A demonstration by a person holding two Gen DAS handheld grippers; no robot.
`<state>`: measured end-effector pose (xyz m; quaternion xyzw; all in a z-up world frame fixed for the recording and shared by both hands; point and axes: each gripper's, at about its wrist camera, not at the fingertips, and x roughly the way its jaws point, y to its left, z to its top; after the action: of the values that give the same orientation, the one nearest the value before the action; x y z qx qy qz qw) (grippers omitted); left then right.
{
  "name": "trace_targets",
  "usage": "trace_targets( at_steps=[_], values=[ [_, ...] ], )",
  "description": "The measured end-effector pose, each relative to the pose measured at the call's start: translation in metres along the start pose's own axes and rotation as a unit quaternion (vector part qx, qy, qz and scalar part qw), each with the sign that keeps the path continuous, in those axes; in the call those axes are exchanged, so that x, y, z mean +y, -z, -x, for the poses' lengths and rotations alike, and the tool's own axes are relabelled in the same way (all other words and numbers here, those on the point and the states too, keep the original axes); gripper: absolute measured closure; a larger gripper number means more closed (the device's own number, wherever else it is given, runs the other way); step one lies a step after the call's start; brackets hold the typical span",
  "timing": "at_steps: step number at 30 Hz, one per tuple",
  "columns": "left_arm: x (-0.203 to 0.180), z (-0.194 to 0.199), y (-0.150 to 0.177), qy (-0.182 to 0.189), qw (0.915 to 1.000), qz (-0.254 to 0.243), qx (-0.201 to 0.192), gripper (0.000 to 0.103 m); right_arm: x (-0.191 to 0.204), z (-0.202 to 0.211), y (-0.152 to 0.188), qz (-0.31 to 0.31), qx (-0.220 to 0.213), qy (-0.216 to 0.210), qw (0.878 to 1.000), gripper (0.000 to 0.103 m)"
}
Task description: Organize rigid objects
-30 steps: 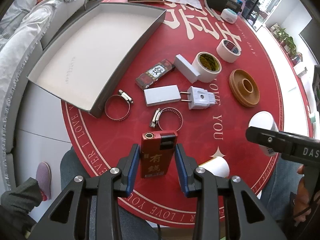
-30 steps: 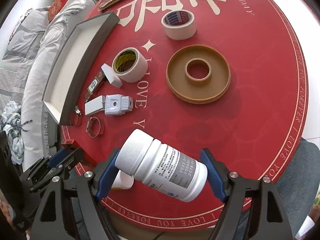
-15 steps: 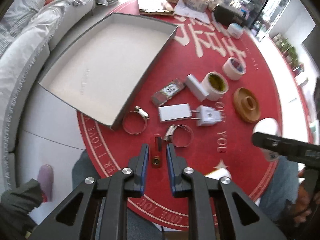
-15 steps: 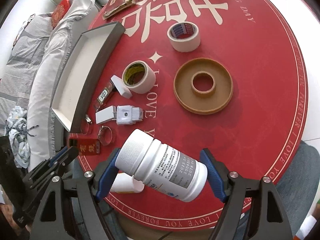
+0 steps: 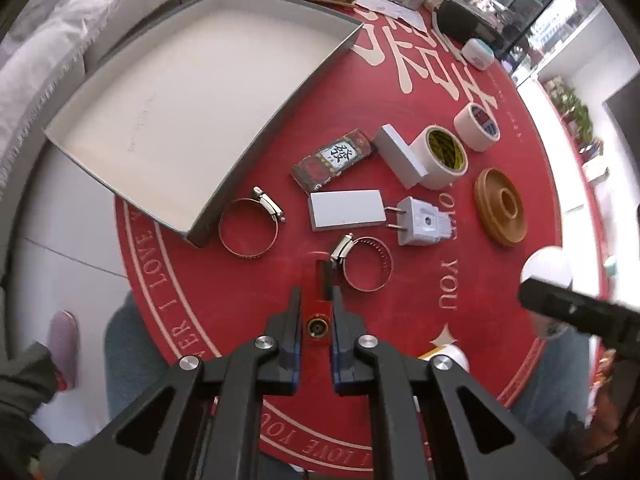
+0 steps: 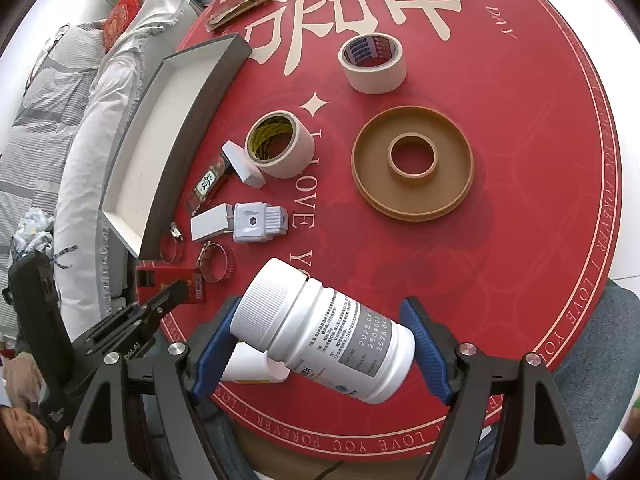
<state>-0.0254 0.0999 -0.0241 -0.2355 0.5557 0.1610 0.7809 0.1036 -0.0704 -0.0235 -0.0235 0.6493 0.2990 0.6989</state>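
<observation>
The grey tray lies at the left edge of the round red table, with one corner over the edge; its white floor is bare. Between the tray and the grippers there is little free room: two hose clamps lie there, one touching the tray corner.

The left gripper has just been closing and now pinches a thin red lighter on its narrow sides, near the table's front edge. The right gripper holds a white pill bottle tilted between wide jaws; its label shows dates, "2025" and "2028".

The table reads "LOVE YOU FOREVER". A small box carries a Chinese sign. Near it lie a white plug, two tape rolls and a brown ring dish.
</observation>
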Motion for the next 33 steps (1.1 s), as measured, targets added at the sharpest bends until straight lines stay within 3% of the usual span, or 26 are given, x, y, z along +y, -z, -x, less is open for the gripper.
trace_targets(
  at_steps=[6, 17, 25, 33],
  values=[
    [-0.002, 0.010, 0.001, -0.004, 0.9999, 0.003, -0.012, 0.092, 0.001, 0.003, -0.001, 0.000, -0.004, -0.002, 1.000, 0.023],
    [-0.008, 0.055, -0.019, -0.015, 0.9972, 0.012, -0.072, 0.092, 0.032, 0.018, -0.016, 0.043, -0.029, 0.010, 0.999, 0.023],
    [0.010, 0.076, -0.048, -0.021, 0.9936, 0.043, -0.102, 0.092, 0.076, 0.029, -0.045, 0.087, -0.051, 0.000, 0.995, 0.023],
    [0.042, 0.092, -0.085, -0.041, 0.9846, 0.095, -0.141, 0.092, 0.132, 0.028, -0.081, 0.143, -0.078, -0.009, 0.987, 0.023]
  ],
)
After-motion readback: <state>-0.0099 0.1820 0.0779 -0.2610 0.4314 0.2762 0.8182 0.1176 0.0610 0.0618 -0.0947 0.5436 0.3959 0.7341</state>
